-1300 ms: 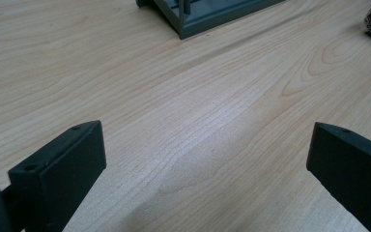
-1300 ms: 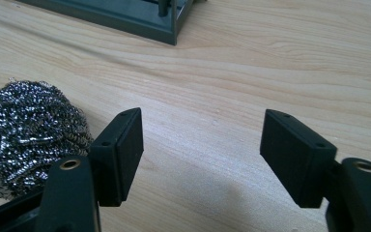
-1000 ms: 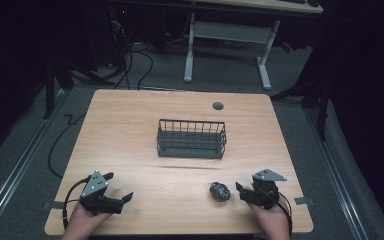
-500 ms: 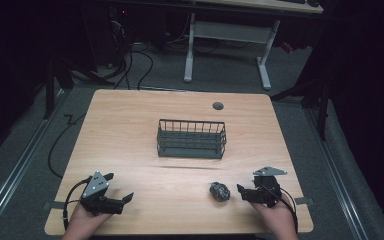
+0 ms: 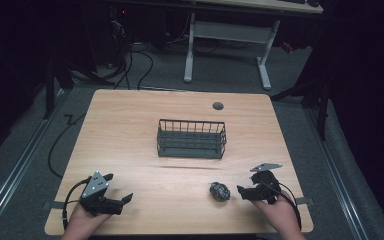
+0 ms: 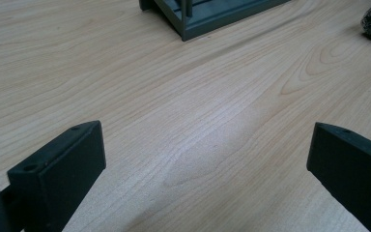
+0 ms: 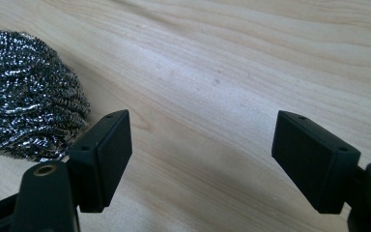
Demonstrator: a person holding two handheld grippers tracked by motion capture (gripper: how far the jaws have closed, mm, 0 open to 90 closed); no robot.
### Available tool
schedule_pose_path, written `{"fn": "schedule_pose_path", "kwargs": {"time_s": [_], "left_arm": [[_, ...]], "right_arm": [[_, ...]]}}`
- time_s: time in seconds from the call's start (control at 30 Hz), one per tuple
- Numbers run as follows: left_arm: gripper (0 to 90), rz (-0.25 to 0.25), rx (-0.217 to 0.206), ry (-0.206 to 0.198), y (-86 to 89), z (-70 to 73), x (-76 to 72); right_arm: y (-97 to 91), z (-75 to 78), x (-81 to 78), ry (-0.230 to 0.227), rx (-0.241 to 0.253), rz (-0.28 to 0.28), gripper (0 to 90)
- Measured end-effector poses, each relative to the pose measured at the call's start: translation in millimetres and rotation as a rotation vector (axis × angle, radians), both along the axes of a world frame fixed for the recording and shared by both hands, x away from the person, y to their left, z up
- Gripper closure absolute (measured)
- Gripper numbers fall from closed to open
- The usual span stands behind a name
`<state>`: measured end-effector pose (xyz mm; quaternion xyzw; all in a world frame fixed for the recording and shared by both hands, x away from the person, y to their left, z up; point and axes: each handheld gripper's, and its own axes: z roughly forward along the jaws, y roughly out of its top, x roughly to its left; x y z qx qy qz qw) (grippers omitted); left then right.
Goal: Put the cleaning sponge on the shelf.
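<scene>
Centring the right gripper — jaws wide, empty — over the steel scourer just beside it seems wise; left gripper waits wide too.

A light wooden table is set on a grey carpeted floor in a dim room — the edges are lost in darkness. Beyond it, the white legs of a desk are seen, with black cables trailed across the floor.
</scene>
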<state>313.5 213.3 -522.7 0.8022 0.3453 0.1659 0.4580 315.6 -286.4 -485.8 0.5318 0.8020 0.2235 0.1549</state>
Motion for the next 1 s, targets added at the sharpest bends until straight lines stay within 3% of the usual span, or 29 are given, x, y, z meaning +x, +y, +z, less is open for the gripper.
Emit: {"fn": "schedule_pose_path", "kwargs": {"time_s": [0.1, 0.13, 0.47, 0.63, 0.93, 1.0], "left_arm": [[0.7, -0.005, 0.001, 0.000, -0.4, -0.1, 0.0], [0.7, -0.009, 0.003, 0.000, -0.8, 0.2, -0.2], [0.7, -0.014, 0.002, -0.001, -1.1, 0.6, 0.0], [0.7, -0.016, 0.002, -0.003, -1.0, 1.1, -0.1], [0.8, -0.018, 0.004, -0.003, -0.1, 1.8, 0.6], [0.7, -0.018, 0.005, -0.004, 0.1, 1.9, 0.6]], "right_arm": [[1.1, 0.7, 1.7, 0.020, -0.013, 0.011, 22.1], [2.4, 1.8, 3.0, 0.047, -0.022, 0.015, 22.1], [6.0, 7.1, 9.7, 0.158, -0.073, 0.054, 22.2], [7.3, 8.7, 11.9, 0.191, -0.094, 0.071, 22.4], [17.4, 13.0, 16.2, 0.295, -0.143, 0.125, 22.5], [18.6, 13.5, 16.0, 0.297, -0.146, 0.128, 22.6]]}}
